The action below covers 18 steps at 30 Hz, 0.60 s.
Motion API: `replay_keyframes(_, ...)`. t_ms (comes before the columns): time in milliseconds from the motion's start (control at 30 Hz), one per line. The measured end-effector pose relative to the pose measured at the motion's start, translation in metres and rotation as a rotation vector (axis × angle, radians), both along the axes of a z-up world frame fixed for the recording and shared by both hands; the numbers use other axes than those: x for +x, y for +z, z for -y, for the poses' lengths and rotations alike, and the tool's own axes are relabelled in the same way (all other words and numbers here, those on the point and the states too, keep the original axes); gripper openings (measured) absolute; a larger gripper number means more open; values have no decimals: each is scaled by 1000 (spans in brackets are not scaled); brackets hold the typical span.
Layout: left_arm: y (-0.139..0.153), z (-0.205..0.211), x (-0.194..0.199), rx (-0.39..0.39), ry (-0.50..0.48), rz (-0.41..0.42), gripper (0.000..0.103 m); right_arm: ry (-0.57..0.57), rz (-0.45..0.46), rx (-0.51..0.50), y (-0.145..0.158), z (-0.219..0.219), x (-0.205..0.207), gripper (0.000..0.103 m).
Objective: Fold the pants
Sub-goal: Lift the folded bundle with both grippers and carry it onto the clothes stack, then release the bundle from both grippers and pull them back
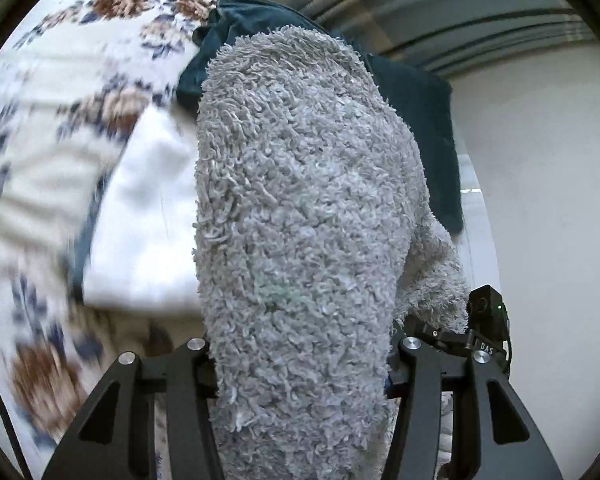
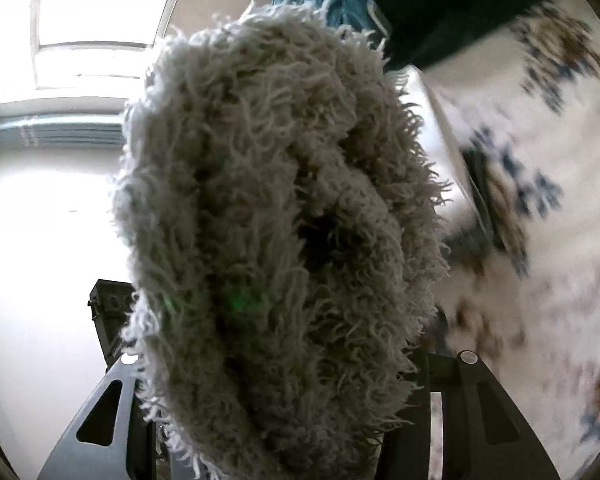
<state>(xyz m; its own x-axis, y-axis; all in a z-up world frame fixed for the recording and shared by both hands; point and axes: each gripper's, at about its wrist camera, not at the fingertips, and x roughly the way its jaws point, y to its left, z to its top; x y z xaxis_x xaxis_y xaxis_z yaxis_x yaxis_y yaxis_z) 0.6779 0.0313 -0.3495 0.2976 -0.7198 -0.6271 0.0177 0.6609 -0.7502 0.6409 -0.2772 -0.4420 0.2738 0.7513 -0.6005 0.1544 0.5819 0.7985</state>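
Observation:
A thick bunch of fluffy grey pants (image 1: 300,208) fills the middle of the left wrist view and rises from between the black fingers of my left gripper (image 1: 300,364), which is shut on it. The same shaggy grey pants (image 2: 276,220) bulge out of my right gripper (image 2: 296,384) in the right wrist view, which is also clamped on the fabric. The pile hides both sets of fingertips. Both grippers hold the pants side by side, lifted off the bed. The right gripper's camera housing (image 1: 486,316) shows just right of the fabric.
A floral bedspread (image 1: 60,80) (image 2: 540,168) lies below, blurred. A dark teal garment (image 1: 416,120) (image 2: 420,8) sits behind the pants, with a white folded cloth (image 1: 148,220) next to it. A pale wall (image 1: 540,160) and a bright window (image 2: 92,40) lie beyond.

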Motion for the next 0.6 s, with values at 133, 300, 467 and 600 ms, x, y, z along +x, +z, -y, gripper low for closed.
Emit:
replay_keyframes(133,-43,-13,68,172,9,-84,72,11,-63,-88,-33,-14,82,68)
replay_keyframes(300,-81,-25,82,388,-7,-127,74,5,-177,-201,-81,-19,109,72)
replay_keyframes(467,-69,-18,79,440,-30,-76,81,27,-146,-346,-63,-11,141,88)
replay_keyframes(600,-29,-5,64,619,-20,69,92,0,-18,-698,2,-22,113,95)
